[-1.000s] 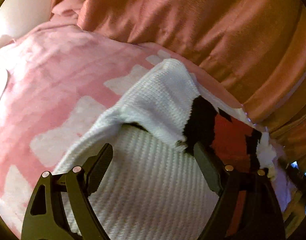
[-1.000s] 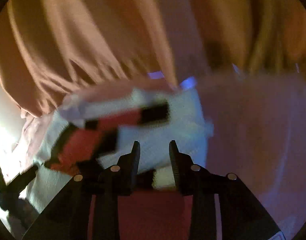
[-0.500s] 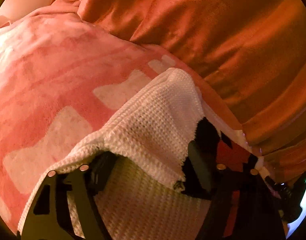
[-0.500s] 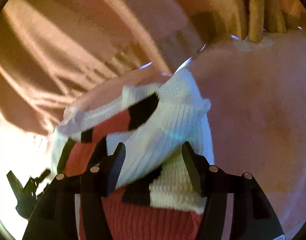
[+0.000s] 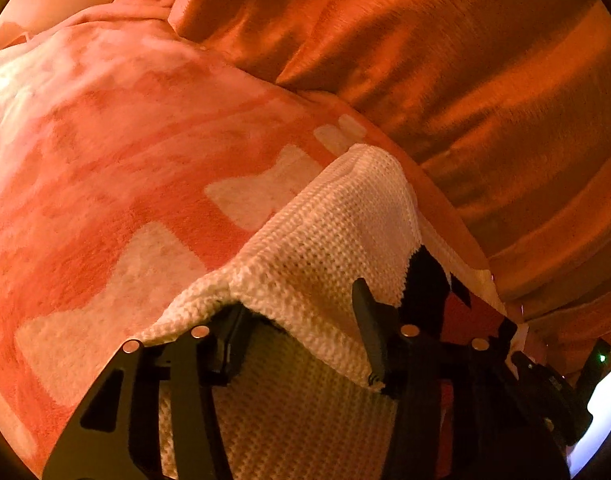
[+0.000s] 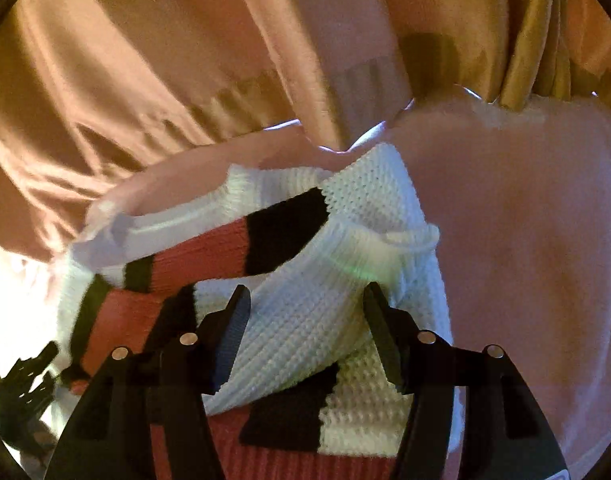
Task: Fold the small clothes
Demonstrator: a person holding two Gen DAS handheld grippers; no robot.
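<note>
A small white knit sweater [image 5: 329, 232] with black and red patches lies on a pink blanket [image 5: 105, 152]. My left gripper [image 5: 301, 328] is at its folded white edge with the jaws closing. The flap drapes over the left finger [image 5: 233, 332] and runs between the two, unpinched. In the right wrist view the sweater [image 6: 369, 196] shows a red and black band, and a white ribbed sleeve [image 6: 305, 312] lies between the fingers of my right gripper [image 6: 307, 324], which stands open around it. Each gripper shows in the other's view: the right gripper [image 5: 545, 380] low right, the left gripper [image 6: 25, 376] low left.
Orange-brown satin fabric [image 5: 445, 60] hangs in folds just behind the sweater, and the same satin fabric [image 6: 145, 80] fills the top of the right wrist view. The pink blanket [image 6: 525, 260] spreads to the right of the sweater there.
The left gripper came closer to the folded edge and its jaws narrowed, the left finger slipping under the flap. The right gripper's jaws widened and moved in over the white sleeve.
</note>
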